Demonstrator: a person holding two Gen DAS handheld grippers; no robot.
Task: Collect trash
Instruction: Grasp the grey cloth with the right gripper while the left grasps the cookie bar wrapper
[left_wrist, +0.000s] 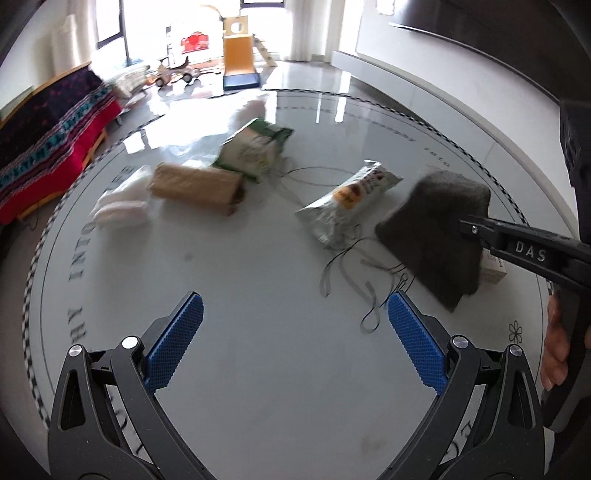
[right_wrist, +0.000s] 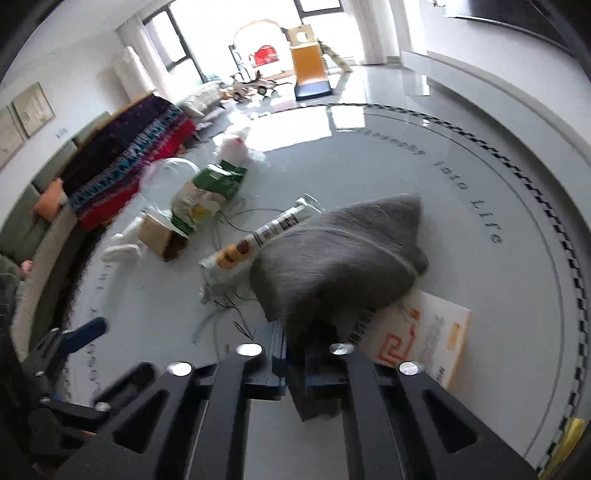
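On the round glass table (left_wrist: 258, 369) lie a silver snack wrapper (left_wrist: 343, 206), a green snack bag (left_wrist: 255, 147), a brown paper packet (left_wrist: 199, 186) and white crumpled tissue (left_wrist: 122, 206). My left gripper (left_wrist: 295, 332) is open and empty, above the bare table in front of them. My right gripper (right_wrist: 295, 354) is shut on a grey cloth (right_wrist: 340, 258), which hangs lifted over the table; it also shows in the left wrist view (left_wrist: 439, 229). Under the cloth lies a white and orange box (right_wrist: 421, 336). The wrapper (right_wrist: 255, 240) lies left of the cloth.
A clear glass dome (right_wrist: 170, 184) stands at the table's left near the green bag (right_wrist: 210, 192). A white plush toy (right_wrist: 236, 147) sits at the far edge. A sofa with a patterned blanket (right_wrist: 129, 162) runs along the left. Toys and a slide (left_wrist: 238, 55) stand on the floor beyond.
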